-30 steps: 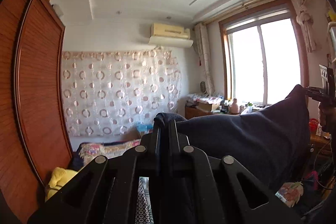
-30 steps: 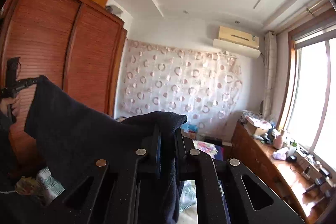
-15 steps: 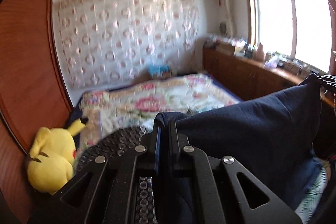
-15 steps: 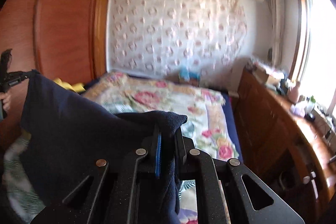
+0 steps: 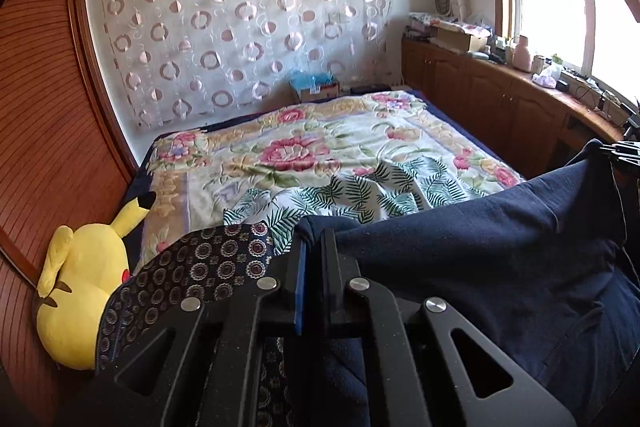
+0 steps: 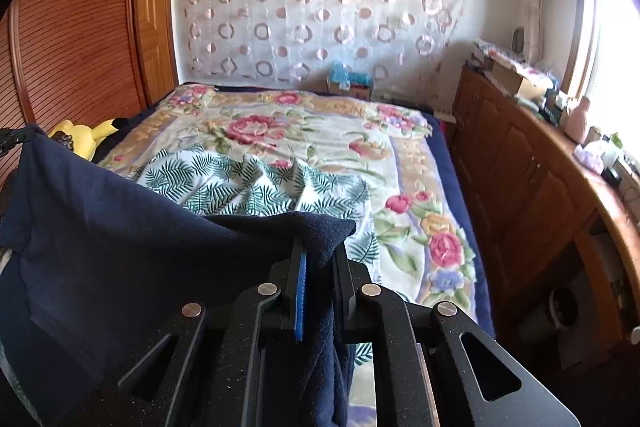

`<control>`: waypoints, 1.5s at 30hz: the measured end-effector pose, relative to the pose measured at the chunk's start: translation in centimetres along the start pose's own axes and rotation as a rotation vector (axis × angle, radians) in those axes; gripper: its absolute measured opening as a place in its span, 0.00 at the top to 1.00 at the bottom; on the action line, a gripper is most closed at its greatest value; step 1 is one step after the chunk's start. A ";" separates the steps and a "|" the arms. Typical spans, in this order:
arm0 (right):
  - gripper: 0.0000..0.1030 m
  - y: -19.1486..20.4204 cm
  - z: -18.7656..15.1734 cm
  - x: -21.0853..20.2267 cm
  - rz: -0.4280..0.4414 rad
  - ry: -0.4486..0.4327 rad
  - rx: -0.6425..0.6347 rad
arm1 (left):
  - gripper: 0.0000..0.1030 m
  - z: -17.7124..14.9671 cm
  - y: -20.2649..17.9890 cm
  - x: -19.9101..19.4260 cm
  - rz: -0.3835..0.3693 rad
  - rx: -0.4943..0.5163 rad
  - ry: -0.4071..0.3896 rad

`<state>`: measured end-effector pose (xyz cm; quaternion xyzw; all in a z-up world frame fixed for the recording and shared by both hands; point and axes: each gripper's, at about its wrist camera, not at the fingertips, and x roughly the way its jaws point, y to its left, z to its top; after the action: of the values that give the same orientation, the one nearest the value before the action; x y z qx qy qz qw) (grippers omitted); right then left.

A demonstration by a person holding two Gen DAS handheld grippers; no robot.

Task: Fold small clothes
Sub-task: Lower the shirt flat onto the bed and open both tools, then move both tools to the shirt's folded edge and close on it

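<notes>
A dark navy garment (image 5: 500, 251) is stretched between my two grippers above the near end of the bed. My left gripper (image 5: 314, 247) is shut on one top corner of it. My right gripper (image 6: 318, 251) is shut on the other top corner, and the cloth (image 6: 120, 227) sags away to the left. The right gripper's tip shows at the far right of the left wrist view (image 5: 624, 149). The left gripper's tip shows at the far left of the right wrist view (image 6: 12, 139).
A bed with a floral blanket (image 5: 304, 155) lies ahead, with a leaf-print cloth (image 6: 256, 183) on its near part. A dark patterned cloth (image 5: 192, 275) and a yellow plush toy (image 5: 80, 287) lie at the left by the wooden wardrobe (image 6: 80, 27). A cluttered wooden cabinet (image 6: 540, 155) runs along the right.
Both grippers have tilted down from the ceiling and wall toward the bed, still holding the navy garment stretched between them. The bed and plush toy have come into view.
</notes>
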<state>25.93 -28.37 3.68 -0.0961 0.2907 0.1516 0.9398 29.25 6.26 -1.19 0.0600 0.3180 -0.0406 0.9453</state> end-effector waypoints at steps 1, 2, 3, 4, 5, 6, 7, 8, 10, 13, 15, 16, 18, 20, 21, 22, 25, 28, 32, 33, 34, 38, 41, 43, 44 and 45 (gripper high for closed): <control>0.90 -0.1 0.1 0.2 0.005 0.010 0.008 | 0.93 -0.1 -0.1 0.3 -0.002 0.001 0.009; 0.90 -0.2 -0.2 0.4 0.006 0.020 0.013 | 0.93 -0.1 0.0 0.7 -0.011 0.003 0.021; 0.90 -0.4 -0.5 1.1 0.007 0.030 0.016 | 0.93 0.0 -0.1 1.1 -0.021 0.006 0.030; 0.88 -0.3 -0.4 1.2 0.007 0.041 0.014 | 0.88 -0.1 -0.2 1.3 -0.036 0.010 0.040; 0.80 -0.3 -0.5 1.3 0.006 0.053 0.011 | 0.85 -0.3 -0.3 1.3 -0.041 0.016 0.044; 0.75 -0.4 -0.5 1.4 -0.005 0.060 0.009 | 0.77 -0.6 -0.3 1.2 -0.032 0.020 0.045; 0.65 -0.6 -0.7 1.8 -0.015 0.060 0.008 | 0.68 -0.9 -0.3 0.8 -0.030 0.018 0.042; 0.59 -0.6 -0.7 1.2 -0.018 0.057 0.014 | 0.63 -1.1 -0.3 0.5 -0.042 0.012 0.039; 0.59 -0.6 -1.0 0.5 -0.006 0.050 0.034 | 0.43 -1.9 -0.2 -0.3 -0.073 -0.003 0.042; 0.59 -0.3 -2.6 -1.3 0.006 0.046 0.051 | 0.17 -3.4 -0.6 -1.1 -0.079 -0.014 0.058; 0.59 0.0 -3.8 -2.6 0.016 0.046 0.060 | 0.16 -4.2 -1.0 -1.5 -0.091 -0.022 0.066; 0.59 0.1 -4.4 -3.3 0.023 0.051 0.067 | 0.16 -4.8 -1.3 -2.0 -0.098 -0.026 0.063; 0.59 0.3 -5.7 -4.1 0.025 0.064 0.081 | 0.16 -5.7 -1.8 -2.5 -0.094 -0.024 0.066; 0.59 0.6 -6.9 -5.2 0.033 0.080 0.090 | 0.16 -6.6 -2.7 -3.1 -0.095 -0.019 0.070; 0.59 0.6 -7.3 -5.5 0.031 0.087 0.093 | 0.16 -6.9 -2.9 -3.1 -0.102 -0.023 0.073; 0.59 0.7 -7.8 -6.0 0.028 0.095 0.098 | 0.16 -7.3 -3.1 -3.1 -0.115 -0.027 0.079; 0.59 0.6 -8.9 -7.3 0.016 0.118 0.118 | 0.16 -8.4 -3.9 -3.0 -0.150 -0.024 0.108; 0.58 0.1 -9.9 -8.1 -0.005 0.151 0.137 | 0.16 -9.3 -4.7 -2.8 -0.160 -0.007 0.132; 0.58 0.0 -10.8 -8.5 0.003 0.198 0.141 | 0.16 -10.2 -5.2 -3.1 -0.172 -0.017 0.146; 0.58 0.1 -10.8 -8.3 0.004 0.209 0.141 | 0.16 -10.4 -5.1 -3.2 -0.172 -0.020 0.148; 0.58 0.2 -10.8 -8.2 0.011 0.217 0.145 | 0.16 -10.6 -5.2 -3.3 -0.172 -0.022 0.150; 0.58 0.1 -10.3 -7.7 0.032 0.236 0.155 | 0.16 -11.4 -5.4 -3.4 -0.162 -0.038 0.164; 0.39 -0.1 -9.7 -7.1 0.047 0.226 0.160 | 0.16 -12.2 -5.3 -3.3 -0.146 -0.053 0.180; 0.35 -0.2 -9.9 -6.6 0.050 0.213 0.158 | 0.16 -12.4 -5.2 -3.3 -0.118 -0.062 0.183; 0.35 -0.2 -10.0 -6.4 0.047 0.207 0.155 | 0.16 -12.7 -5.1 -3.4 -0.106 -0.069 0.182; 0.34 -0.2 -10.1 -6.3 0.040 0.201 0.150 | 0.16 -12.9 -5.0 -3.4 -0.090 -0.077 0.188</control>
<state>15.84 -32.66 -0.86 -0.0346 0.3957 0.1377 0.9074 18.27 3.23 -9.82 0.0127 0.4092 -0.0651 0.9100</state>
